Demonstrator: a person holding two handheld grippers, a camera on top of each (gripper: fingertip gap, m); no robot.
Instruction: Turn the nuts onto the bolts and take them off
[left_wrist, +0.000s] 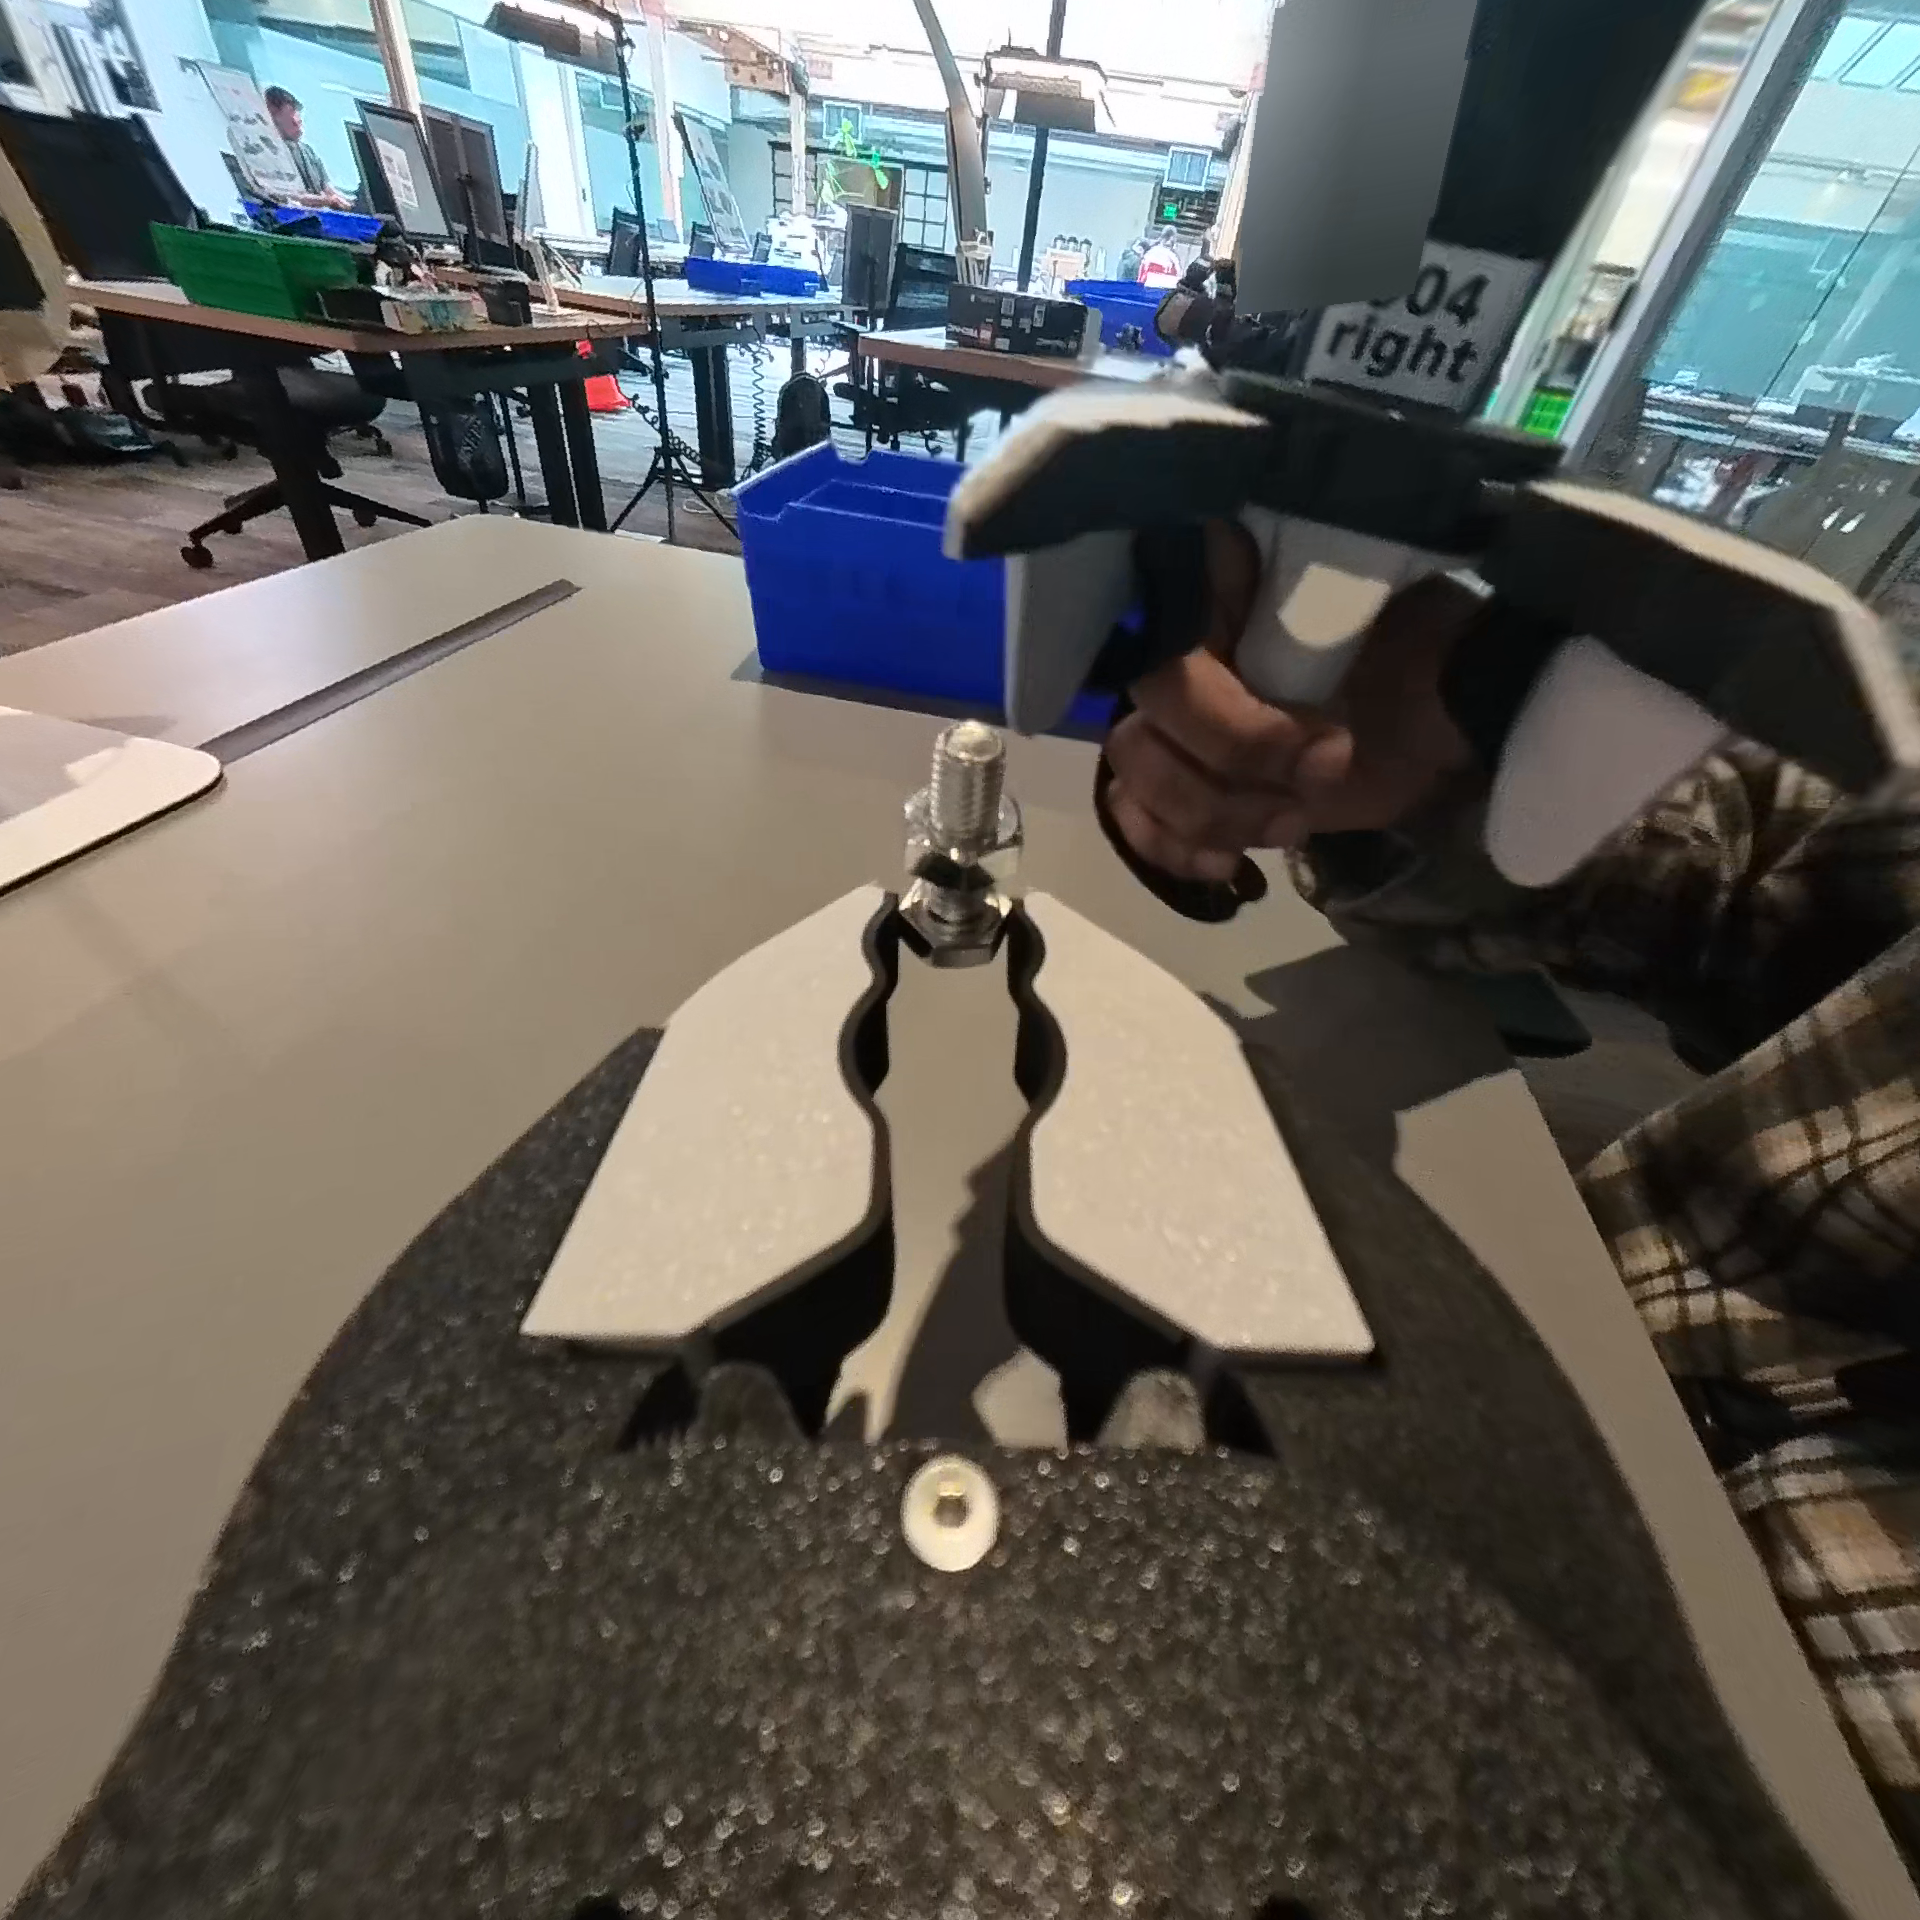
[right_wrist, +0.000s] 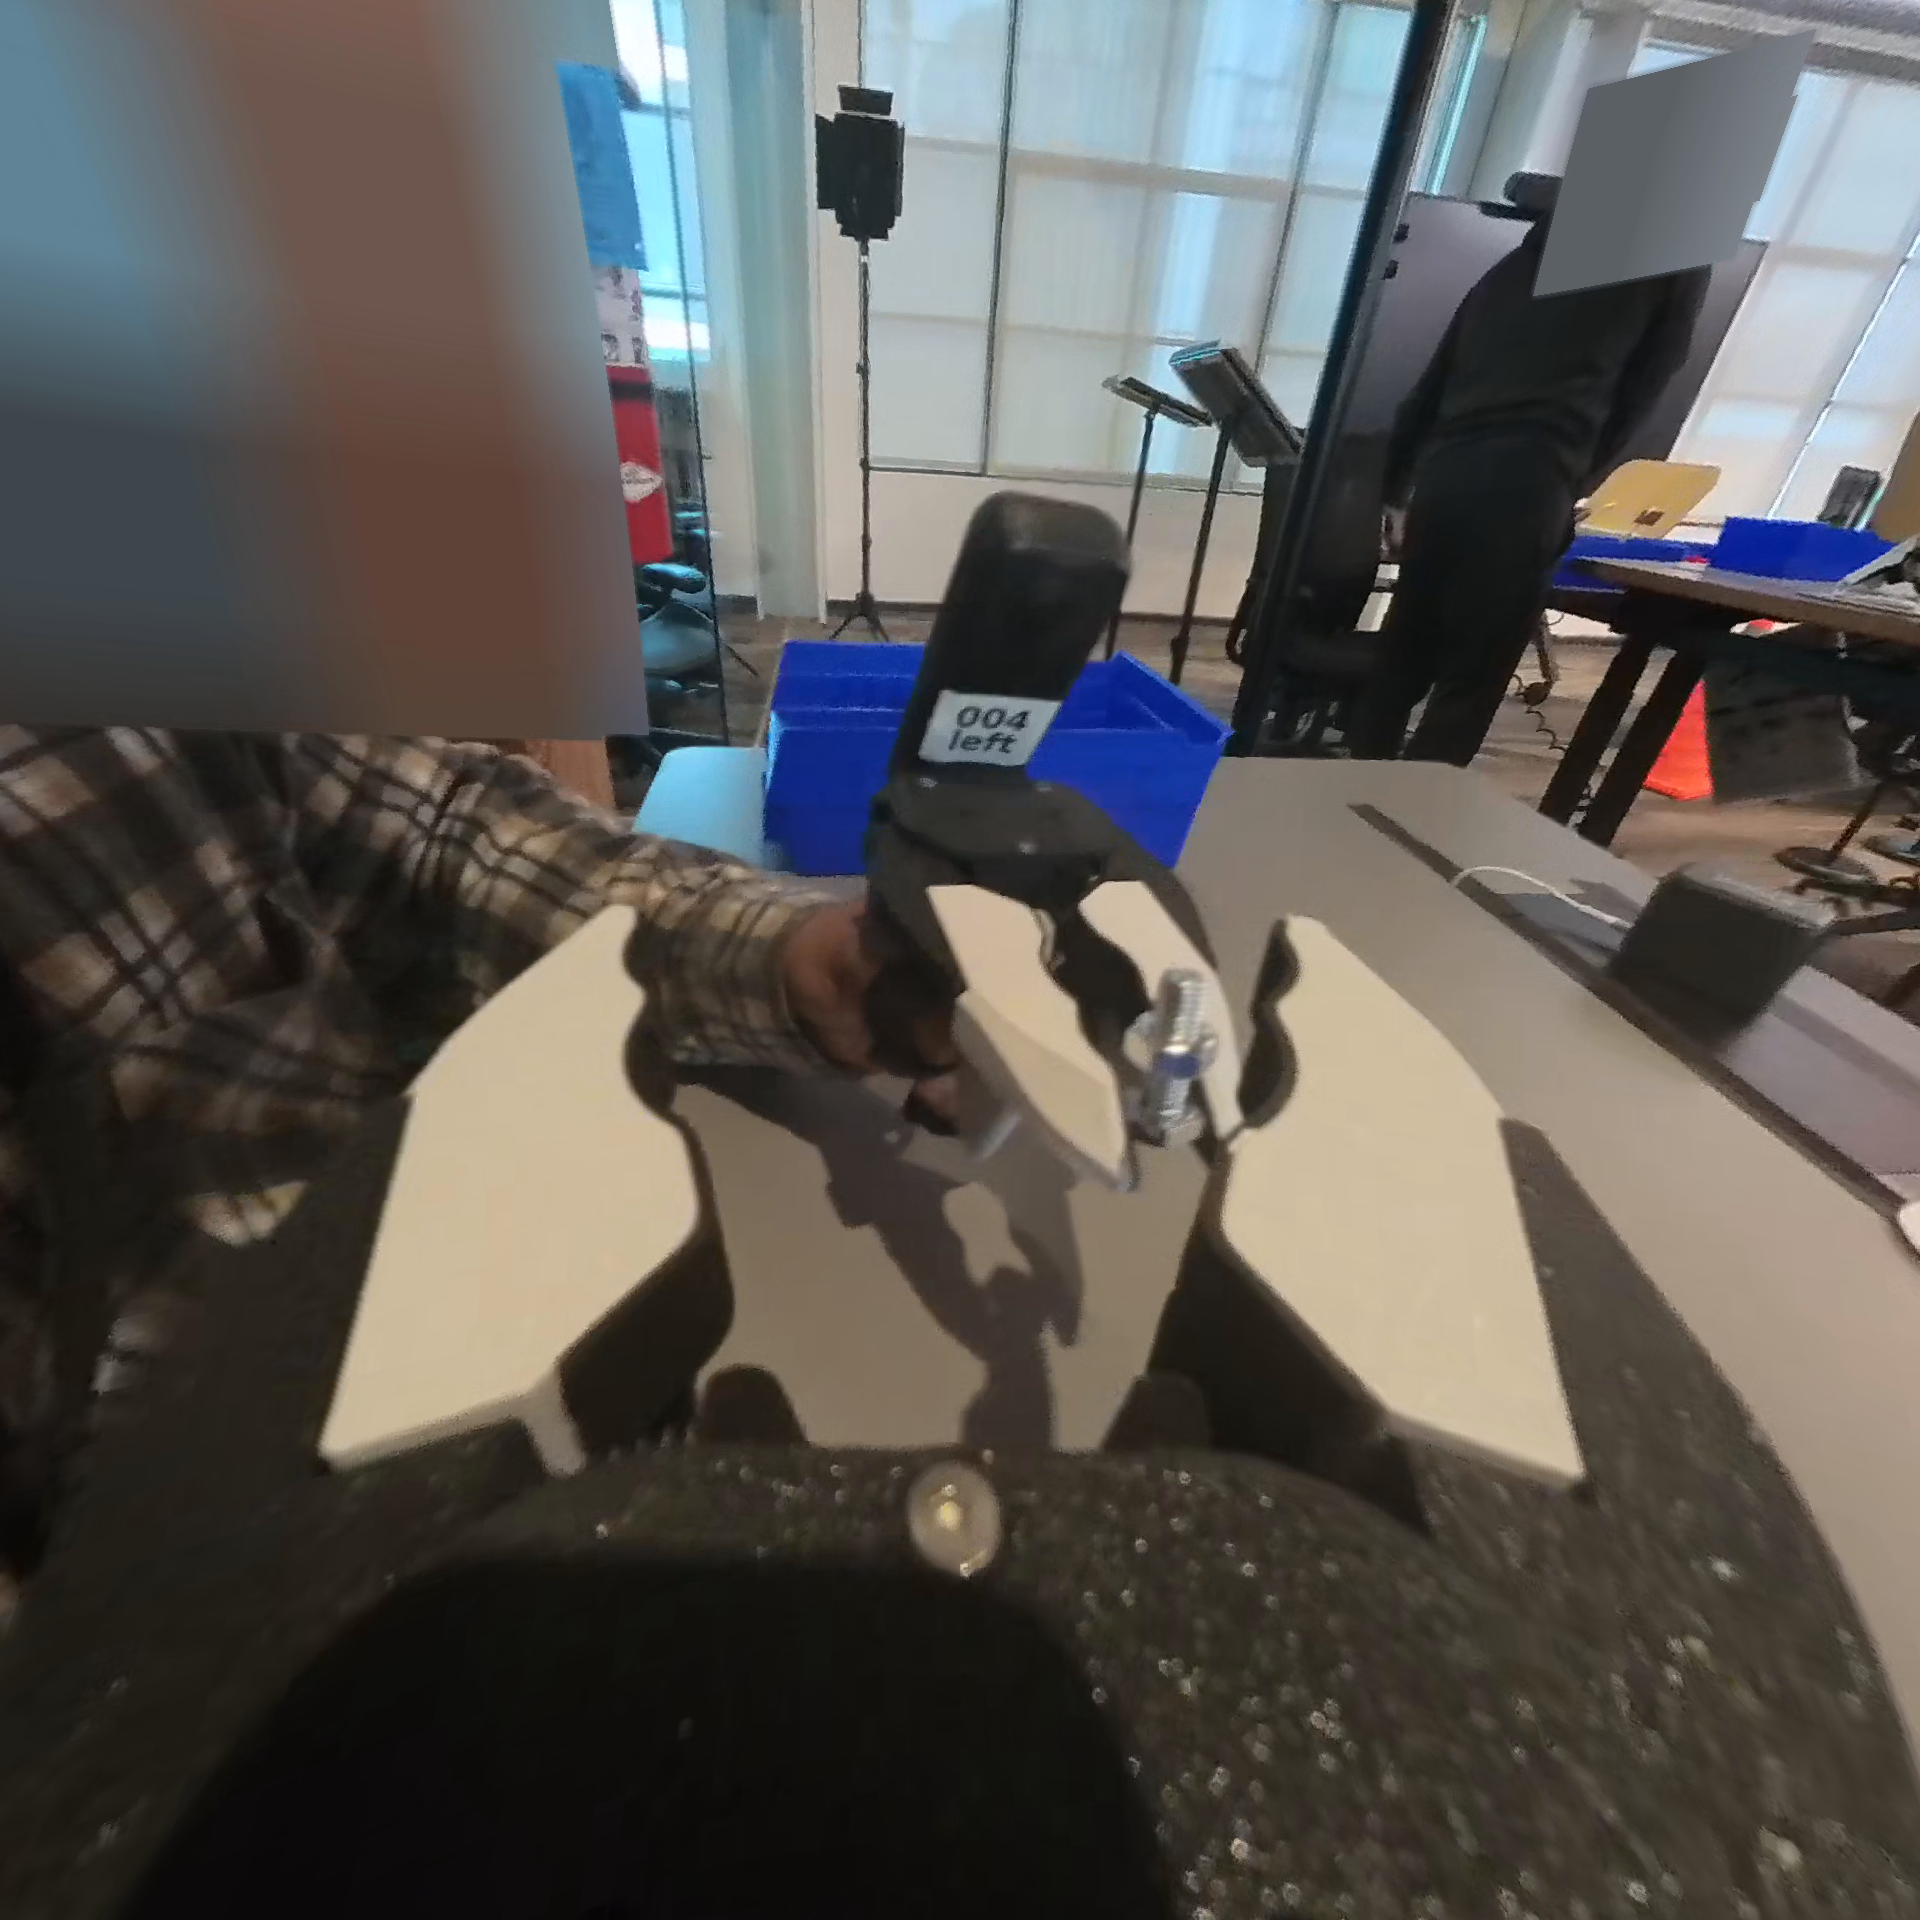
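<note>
The left tool (left_wrist: 951, 935) clamps the upright threaded silver steel bolt (left_wrist: 961, 769) by its head on the grey counter (left_wrist: 364, 883), steadying it so the wide-open right tool (right_wrist: 951, 1039) can turn the hexagonal silver nut (left_wrist: 964, 831).

Silver bolt (left_wrist: 956, 821) upright, head down on table; nut (left_wrist: 964, 837) threaded mid-shank.

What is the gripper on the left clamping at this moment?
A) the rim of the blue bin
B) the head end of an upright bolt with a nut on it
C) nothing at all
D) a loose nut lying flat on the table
B: the left gripper is closed on the bottom of the upright bolt, whose nut sits partway down the thread; the right gripper is open and empty.
</note>
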